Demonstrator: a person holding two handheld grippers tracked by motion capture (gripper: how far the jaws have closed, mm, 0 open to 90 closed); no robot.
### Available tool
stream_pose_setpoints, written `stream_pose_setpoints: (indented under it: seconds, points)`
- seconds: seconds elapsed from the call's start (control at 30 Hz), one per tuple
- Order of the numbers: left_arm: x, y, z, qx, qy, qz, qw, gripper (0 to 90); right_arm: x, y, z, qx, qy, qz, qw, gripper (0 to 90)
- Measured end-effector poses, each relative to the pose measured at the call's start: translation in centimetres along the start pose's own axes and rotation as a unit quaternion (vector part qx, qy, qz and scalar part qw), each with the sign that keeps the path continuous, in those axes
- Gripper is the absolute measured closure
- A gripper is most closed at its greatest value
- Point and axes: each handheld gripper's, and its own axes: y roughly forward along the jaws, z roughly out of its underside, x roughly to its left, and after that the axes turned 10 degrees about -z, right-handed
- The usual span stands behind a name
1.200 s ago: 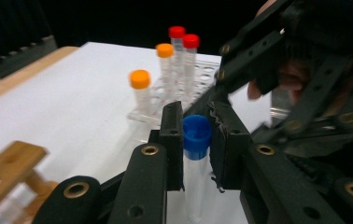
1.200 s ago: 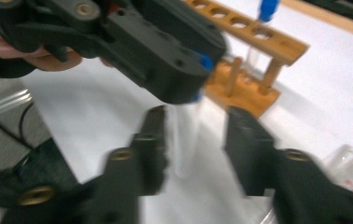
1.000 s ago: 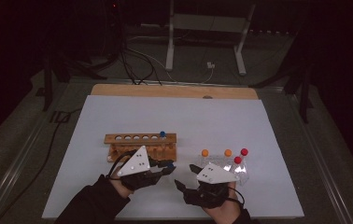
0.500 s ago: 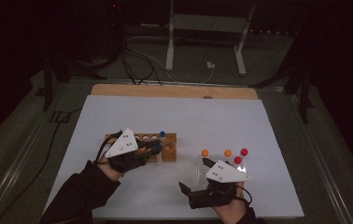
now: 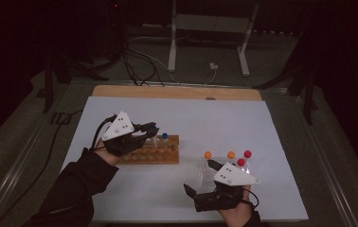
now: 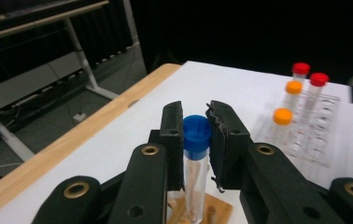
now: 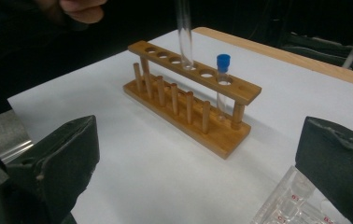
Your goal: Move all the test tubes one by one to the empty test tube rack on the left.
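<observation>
Left gripper clamped on blue-capped test tube, over wooden rack; right gripper jaws just opened wide, nothing between, near clear plastic rack

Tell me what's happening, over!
Left gripper shut on blue-capped tube, over wooden rack. Right gripper open, empty. Nothing blocking.

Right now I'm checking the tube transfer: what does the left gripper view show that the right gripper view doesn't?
Left gripper view alone: the left gripper shut on a blue-capped tube, plus orange and red caps standing in the clear rack.

Right gripper view alone: the whole wooden rack with a second blue-capped tube seated in it, framed by the right gripper's open jaws.

Both: the white table, the held tube's glass, and part of each rack.
</observation>
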Motion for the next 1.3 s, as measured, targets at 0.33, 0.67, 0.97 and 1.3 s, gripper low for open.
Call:
stream_pose_setpoints:
  seconds: [0.33, 0.67, 0.97, 1.3]
  points:
    - [1.4, 2.6, 0.9, 0.018, -0.011, -0.026, 0.9994, 77.8, 0.1, -0.1, 0.0, -0.001, -0.002, -0.003, 1.0000, 0.0]
    - [1.4, 4.0, 2.9, 0.030, -0.033, -0.031, 0.9985, 77.8, 0.0, -0.1, 0.1, 0.000, 0.003, -0.006, 1.0000, 0.0]
    - [1.0, 4.9, 4.8, 0.048, -0.042, -0.026, 0.9976, 77.7, -0.1, -0.2, 0.2, 0.000, 0.001, -0.007, 1.0000, 0.0]
    - [0.8, 5.5, 5.9, 0.055, -0.047, -0.032, 0.9969, 77.7, -0.4, -0.4, 0.1, -0.006, 0.004, -0.030, 0.9995, 5.3]
